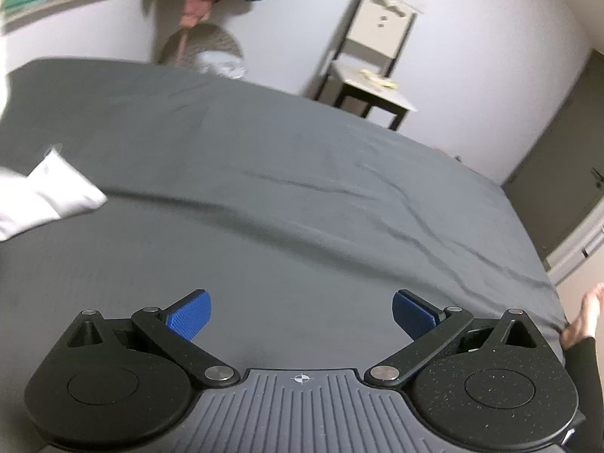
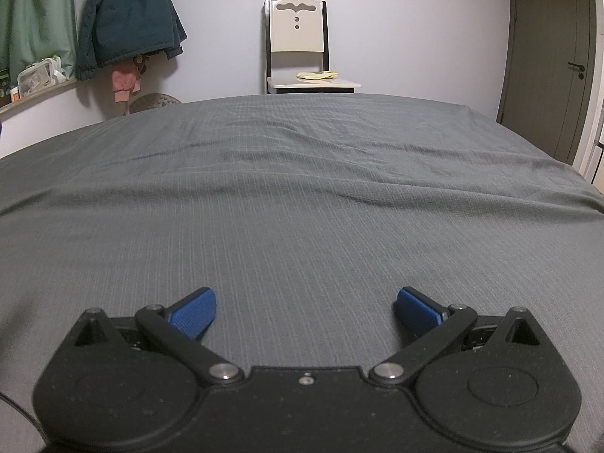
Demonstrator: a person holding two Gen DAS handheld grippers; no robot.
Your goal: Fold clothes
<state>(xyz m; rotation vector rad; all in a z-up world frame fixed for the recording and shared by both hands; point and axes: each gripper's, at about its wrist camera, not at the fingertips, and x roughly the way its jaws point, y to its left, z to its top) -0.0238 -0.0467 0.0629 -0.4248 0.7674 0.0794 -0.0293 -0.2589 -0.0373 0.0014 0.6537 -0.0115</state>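
White garment [image 1: 45, 196], smooth woven cloth with what looks like a cuff or folded corner, lies at the left edge of the bed [image 1: 283, 188] in the left wrist view, partly cut off by the frame. The left gripper [image 1: 301, 315] hangs over bare sheet well apart from it, its blue ribbed pads [image 1: 188, 319] spread wide and holding nothing. The bed's sheet is dark grey, matte, with long shallow wrinkles running across it. A foot [image 1: 587, 315] shows at the bed's right edge. Beyond the far edge a cream chair [image 1: 373, 60] with dark legs stands against the wall.

From the right wrist view no clothing lies on the bed; only fine-striped grey sheet shows. The right gripper [image 2: 305, 313] is likewise wide and empty, low over the near edge. A dark green jacket [image 2: 128, 15] hangs on the wall past the far left corner.

The step in hand seems to be reaching for the garment: the left gripper should swing toward the left edge and pinch a single layer at a corner, without catching the sheet beneath.
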